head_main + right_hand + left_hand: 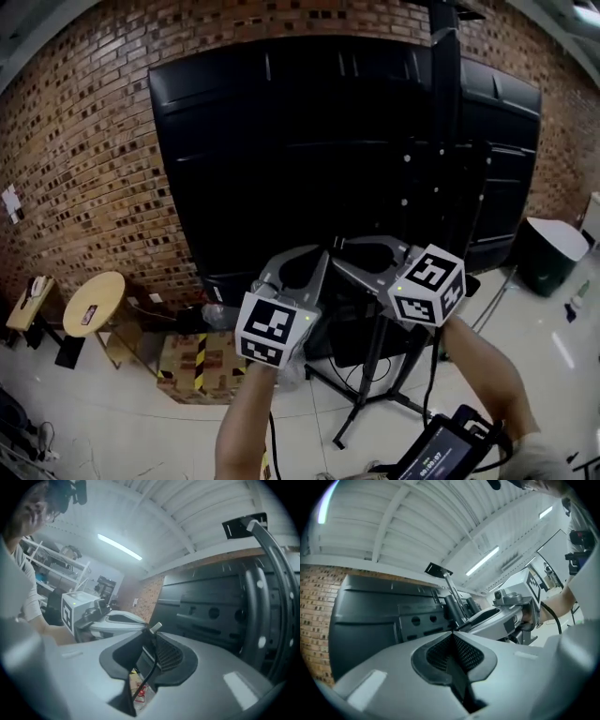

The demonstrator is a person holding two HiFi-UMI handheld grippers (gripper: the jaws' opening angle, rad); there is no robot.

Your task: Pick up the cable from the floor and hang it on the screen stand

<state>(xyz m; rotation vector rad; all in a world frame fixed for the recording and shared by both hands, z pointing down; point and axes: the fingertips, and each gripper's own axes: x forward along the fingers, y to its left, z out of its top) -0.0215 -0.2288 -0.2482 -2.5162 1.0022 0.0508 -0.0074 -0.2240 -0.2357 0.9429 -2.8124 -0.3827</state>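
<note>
Because the thin black rubber-sheathed cable point(149, 670) looks light and limp, it should droop and swing from wherever it is pinched. It is caught just below its small silver plug tip point(156, 627), clamped between the ribbed pads of the right gripper point(152, 635), with the rest trailing toward six o'clock. The left gripper point(452, 633) has its jaws pressed together with nothing visible between them. The black metal screen stand point(445, 103) rises at one o'clock in the head view. A grip further down the cord would probably drape a loop over it more securely than the smooth tip.
</note>
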